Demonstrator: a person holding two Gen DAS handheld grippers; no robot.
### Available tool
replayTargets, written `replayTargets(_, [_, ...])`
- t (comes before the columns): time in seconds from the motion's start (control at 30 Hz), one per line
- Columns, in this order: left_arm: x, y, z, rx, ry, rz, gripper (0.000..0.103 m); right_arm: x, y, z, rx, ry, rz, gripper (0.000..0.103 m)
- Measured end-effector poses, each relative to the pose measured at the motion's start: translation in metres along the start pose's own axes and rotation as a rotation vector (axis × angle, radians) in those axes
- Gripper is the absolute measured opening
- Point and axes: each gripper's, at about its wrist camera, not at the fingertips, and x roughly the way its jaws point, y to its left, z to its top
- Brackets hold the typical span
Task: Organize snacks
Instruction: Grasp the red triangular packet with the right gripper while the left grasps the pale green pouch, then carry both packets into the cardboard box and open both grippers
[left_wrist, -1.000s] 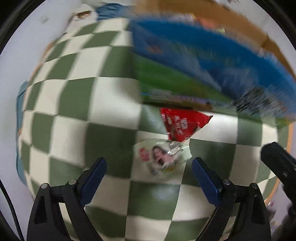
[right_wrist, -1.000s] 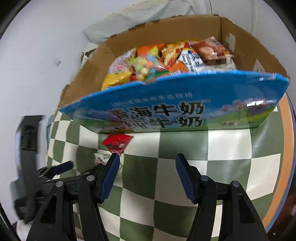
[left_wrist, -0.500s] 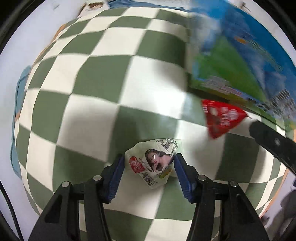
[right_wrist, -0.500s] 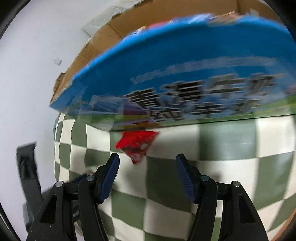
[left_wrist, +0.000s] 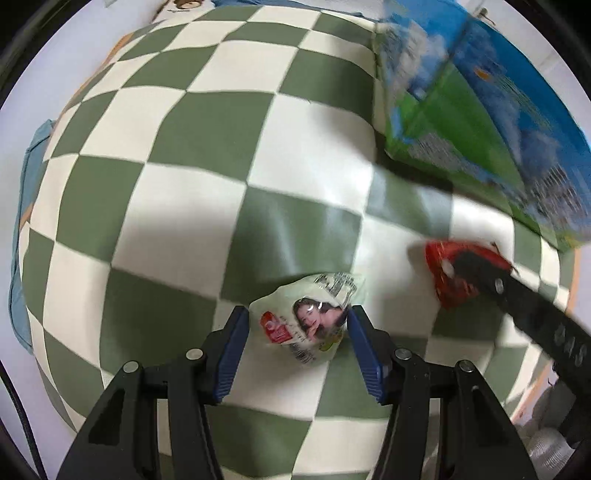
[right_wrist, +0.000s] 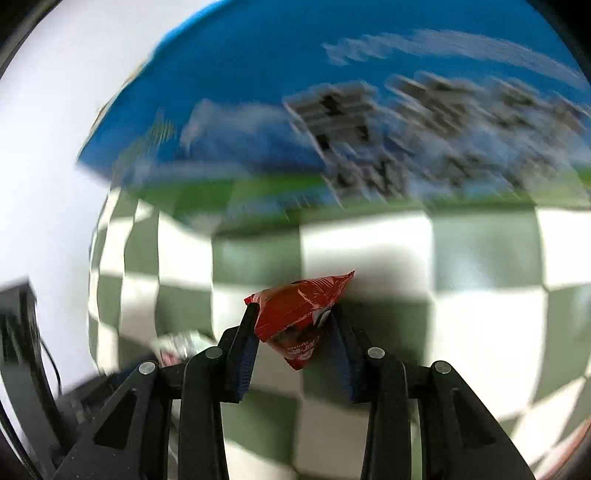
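My left gripper (left_wrist: 297, 321) is shut on a pale green snack packet (left_wrist: 308, 317) with a woman's face printed on it, low over the green and white checked cloth (left_wrist: 177, 155). My right gripper (right_wrist: 293, 317) is shut on a red snack packet (right_wrist: 299, 314). In the left wrist view the red packet (left_wrist: 450, 280) sits at the right with the right gripper's black finger (left_wrist: 524, 306) over it. The blue and green cardboard box (right_wrist: 332, 110) stands just behind the red packet and fills the top of the right wrist view.
The box (left_wrist: 491, 110) takes up the upper right of the left wrist view. The cloth's edge (left_wrist: 26, 206) curves down the left side with a blue border. The left gripper's body (right_wrist: 22, 350) shows at the right wrist view's lower left.
Both grippers have moved down and forward to the packets. The left gripper has closed on the pale green packet. The right gripper has closed on the red packet near the box.
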Motion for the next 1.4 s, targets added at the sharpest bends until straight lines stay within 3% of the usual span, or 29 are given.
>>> replayTargets(0.1, [0.001, -0.001, -0.021, 0.035, 0.038, -0.016, 0.045, -0.012, -0.012, -0.027, -0.015, 0.044, -0.017, 0.039])
replayTargets(0.23, [0.016, 0.003, -0.038, 0.019, 0.112, -0.056, 0.045, -0.017, -0.030, -0.060, 0.019, 0.087, -0.029, 0.039])
replayTargets(0.37, [0.005, 0.007, -0.035, 0.002, 0.096, -0.093, 0.046, -0.015, -0.045, -0.076, 0.065, 0.070, -0.017, 0.039])
replayTargets(0.53, [-0.012, -0.014, -0.013, 0.114, 0.030, -0.002, 0.078, -0.014, -0.043, -0.075, 0.062, 0.056, -0.018, 0.039])
replayTargets(0.73, [0.039, -0.026, 0.007, 0.193, 0.153, 0.005, 0.077, -0.011, -0.049, -0.060, 0.090, 0.059, -0.006, 0.041])
replayTargets(0.8, [0.047, -0.029, 0.005, 0.216, 0.140, 0.037, 0.074, -0.009, -0.052, -0.059, 0.099, 0.062, -0.003, 0.042])
replayTargets(0.9, [0.042, -0.037, -0.007, 0.265, 0.107, 0.079, 0.056, -0.010, -0.057, -0.056, 0.109, 0.066, -0.003, 0.043])
replayTargets(1.1, [0.043, -0.045, -0.016, 0.244, 0.095, 0.082, 0.054, -0.007, -0.046, -0.054, 0.062, 0.058, -0.036, 0.041])
replayTargets(1.23, [0.026, -0.046, -0.017, 0.195, 0.089, 0.028, 0.054, -0.015, -0.033, -0.052, 0.001, 0.028, -0.052, 0.039])
replayTargets(1.4, [-0.003, -0.074, -0.031, 0.192, 0.069, -0.034, 0.054, -0.043, -0.035, -0.050, -0.008, -0.020, -0.020, 0.039])
